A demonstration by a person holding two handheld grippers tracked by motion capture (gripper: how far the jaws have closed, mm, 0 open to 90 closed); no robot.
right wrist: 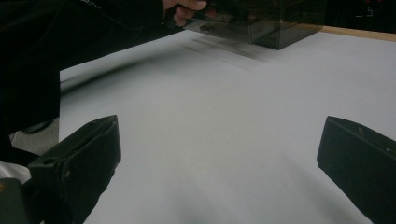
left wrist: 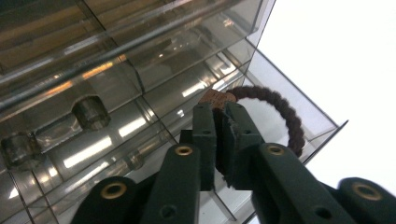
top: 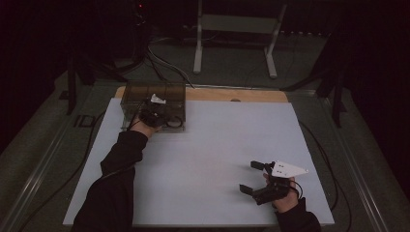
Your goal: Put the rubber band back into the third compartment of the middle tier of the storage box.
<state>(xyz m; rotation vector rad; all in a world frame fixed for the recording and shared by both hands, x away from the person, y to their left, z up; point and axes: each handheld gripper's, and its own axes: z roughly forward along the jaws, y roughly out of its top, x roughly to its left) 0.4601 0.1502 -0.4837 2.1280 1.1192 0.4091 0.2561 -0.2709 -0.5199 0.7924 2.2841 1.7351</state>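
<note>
Jaws of the left gripper [left wrist: 218, 135] stand nearly together, pinching the brown hair tie [left wrist: 280, 114], which loops out into the pulled-out drawer of the clear organiser box [top: 153, 104] at the table's [top: 212, 145] far left corner. Right gripper [top: 255, 178] hovers near the front right edge, jaws wide, holding nothing. Bare white tabletop lies between them.

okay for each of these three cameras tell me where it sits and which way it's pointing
High view: above the person's side, facing forward and down on the white table; both sleeved forearms and grippers show.
Left gripper view: on the left gripper, facing the smoky clear plastic drawer box; its jaws pinch a dark brown hair tie.
Right gripper view: on the right gripper, looking across the table between open jaws.
Shared: all three show the drawer box.
</note>
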